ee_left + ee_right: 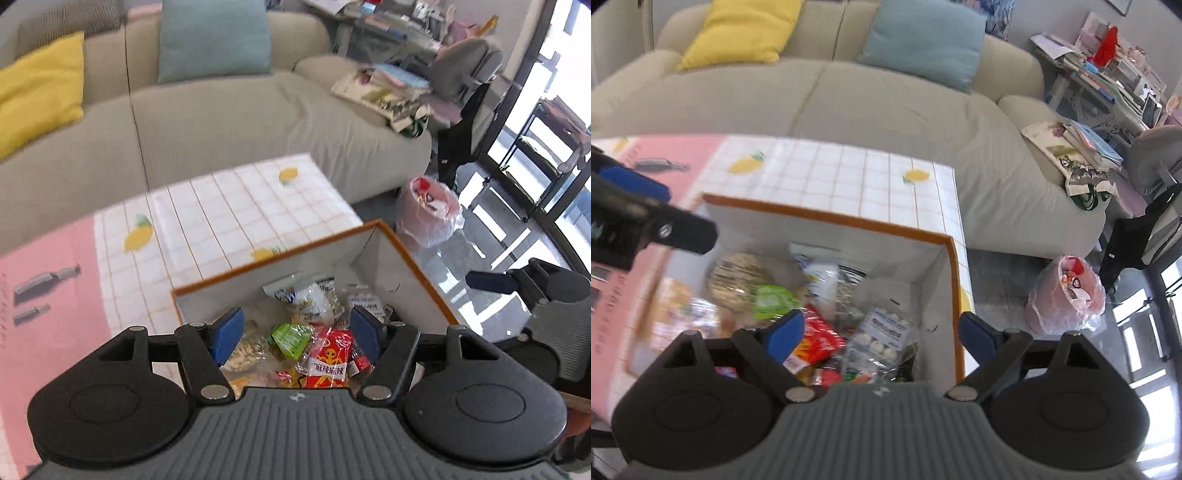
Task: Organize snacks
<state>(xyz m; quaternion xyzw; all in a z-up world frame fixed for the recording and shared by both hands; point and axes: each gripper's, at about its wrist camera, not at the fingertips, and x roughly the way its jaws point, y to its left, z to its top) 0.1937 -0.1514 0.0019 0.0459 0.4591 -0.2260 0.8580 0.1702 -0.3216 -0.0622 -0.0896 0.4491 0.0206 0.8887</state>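
A white box with an orange rim [277, 254] [827, 218] stands on the table and holds several snack packs. Among them are a red pack [328, 360] [820, 336], a green pack [290, 338] [770, 301], a blue and white bag [291, 293] [827, 273], a round biscuit pack [738, 277] and a clear pack of white balls [882, 332]. My left gripper [295, 328] hangs open above the box, nothing between its blue pads. My right gripper [881, 332] is open too, over the box's right part, and holds nothing.
The table wears a white tiled cloth with lemons [236, 206] and a pink mat [48, 266] at its left. Behind it is a beige sofa [229, 122] with cushions. A pink bin with a plastic bag [430, 210] [1067, 295] stands on the floor to the right.
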